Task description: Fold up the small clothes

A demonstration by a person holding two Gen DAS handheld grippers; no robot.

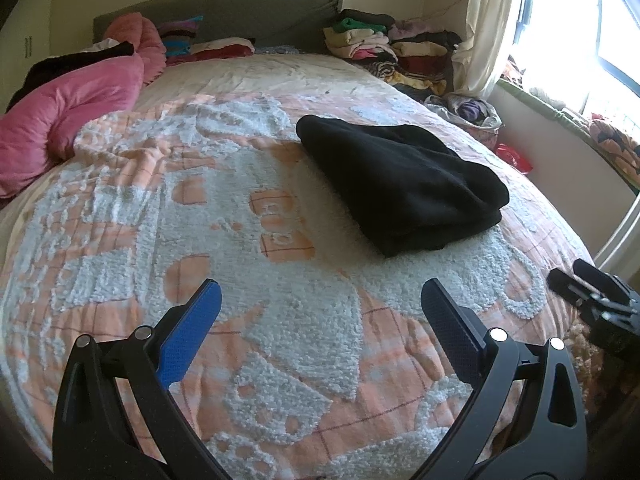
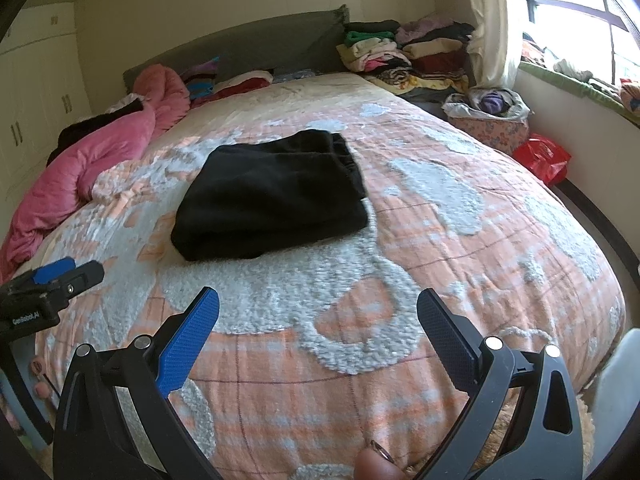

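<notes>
A black garment (image 1: 400, 184) lies folded into a thick rectangle on the orange and white bedspread (image 1: 240, 220). It also shows in the right wrist view (image 2: 272, 200), left of centre. My left gripper (image 1: 322, 292) is open and empty, held above the bedspread in front of the garment. My right gripper (image 2: 318, 300) is open and empty, also short of the garment. The right gripper shows at the right edge of the left wrist view (image 1: 592, 296). The left gripper shows at the left edge of the right wrist view (image 2: 52, 284).
A pink duvet (image 1: 68, 116) is bunched along the bed's left side. Stacks of folded clothes (image 1: 384, 44) sit at the head of the bed on the right. A basket of clothes (image 2: 488, 116) and a red bag (image 2: 544, 158) stand by the window wall.
</notes>
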